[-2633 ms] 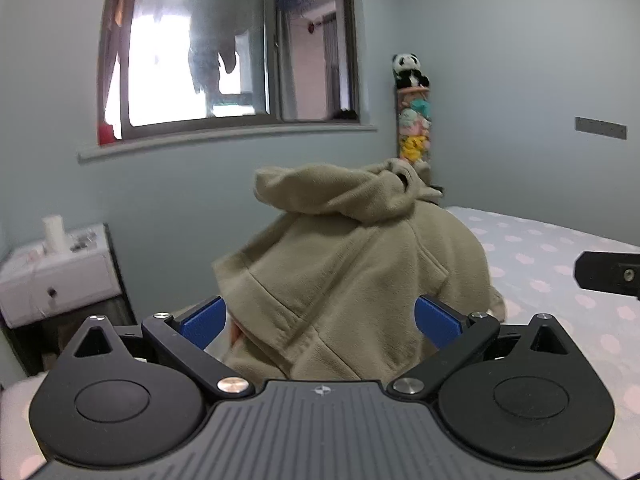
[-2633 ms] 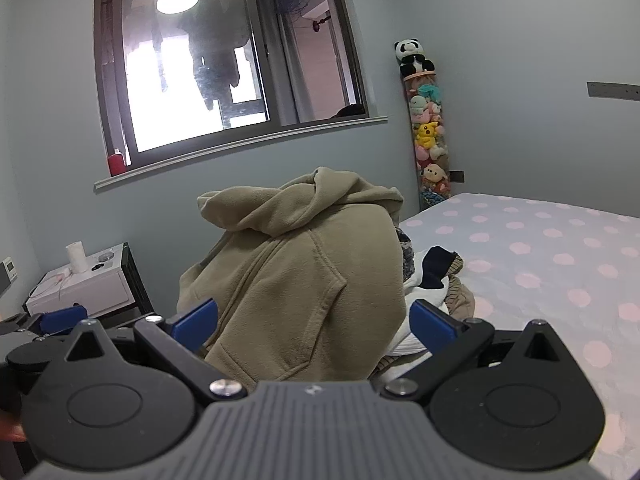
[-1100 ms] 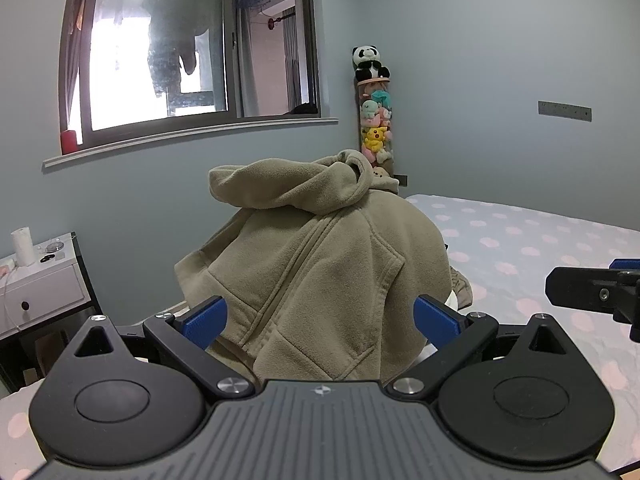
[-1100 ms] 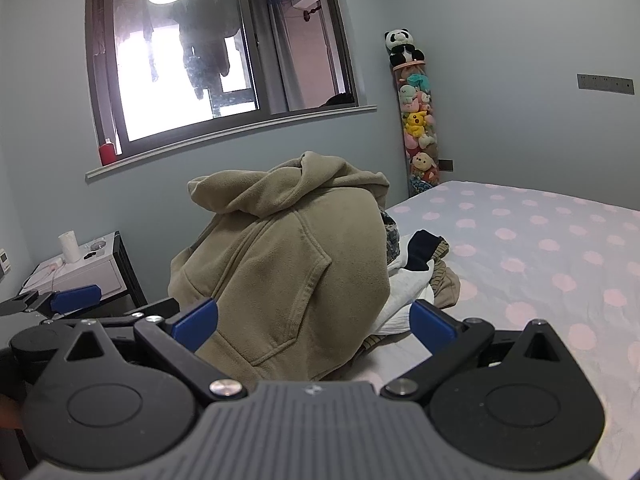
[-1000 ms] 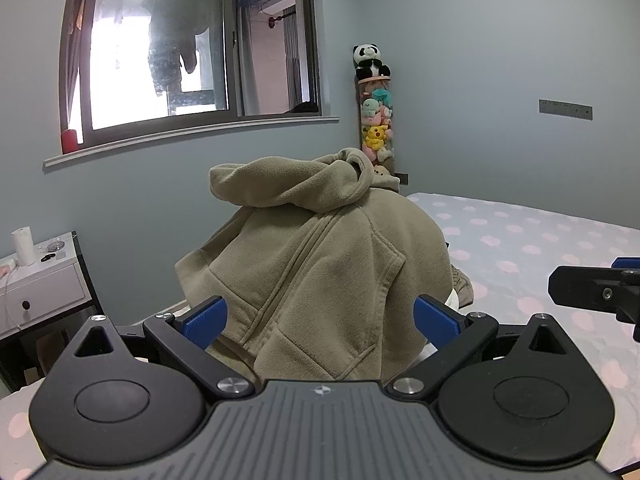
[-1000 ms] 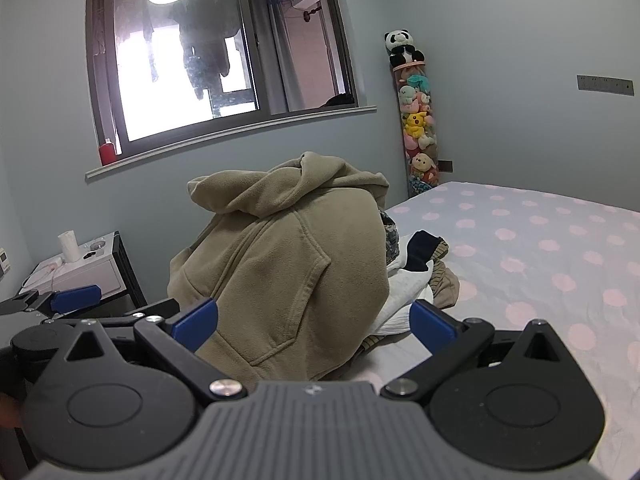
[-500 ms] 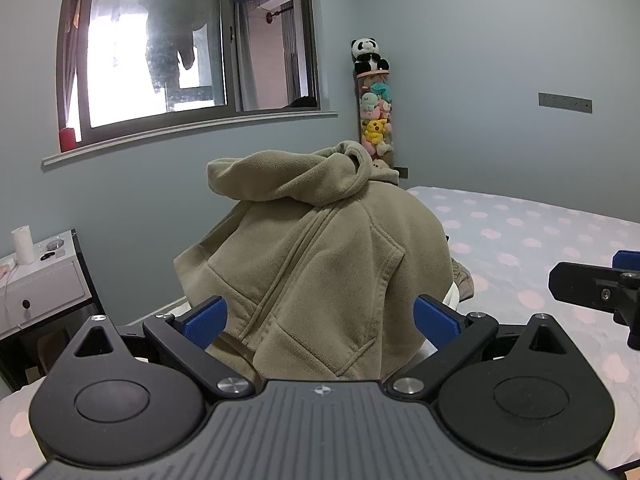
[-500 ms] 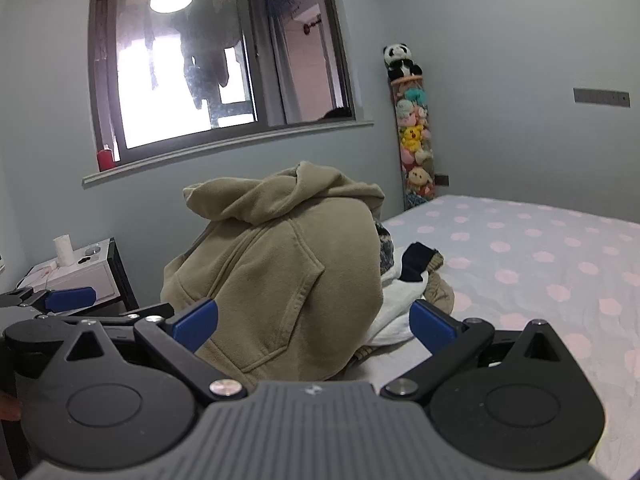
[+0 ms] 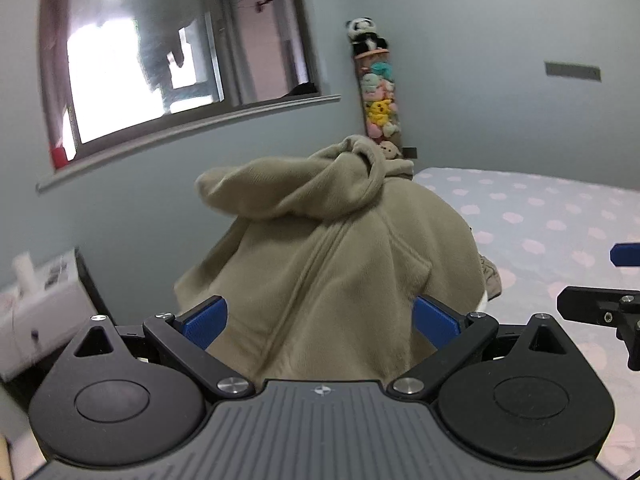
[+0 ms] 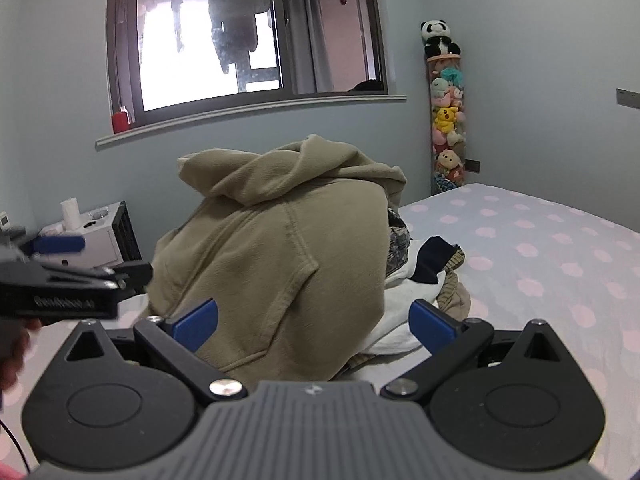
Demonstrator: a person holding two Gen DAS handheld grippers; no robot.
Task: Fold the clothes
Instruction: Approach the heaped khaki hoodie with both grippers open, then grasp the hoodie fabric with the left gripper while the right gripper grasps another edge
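A khaki fleece hoodie [image 9: 332,264] lies heaped over a pile of clothes on the bed; it also shows in the right wrist view [image 10: 280,256]. Under its right side lie white, dark navy and tan garments [image 10: 424,276]. My left gripper [image 9: 320,320] is open and empty, its blue pads wide apart just short of the hoodie. My right gripper [image 10: 312,320] is open and empty, facing the hoodie's lower edge. The left gripper also shows at the left of the right wrist view [image 10: 76,276], and the right one at the right edge of the left wrist view [image 9: 600,304].
The bed [image 10: 540,248] has a pale sheet with pink dots and stretches right. A white nightstand [image 10: 92,236] stands left of the pile below the window [image 10: 248,40]. A tall column of plush toys [image 10: 446,120] stands in the corner.
Both grippers have moved closer to the hoodie, which now looms larger. The left view has tilted. Both grippers stay open and empty.
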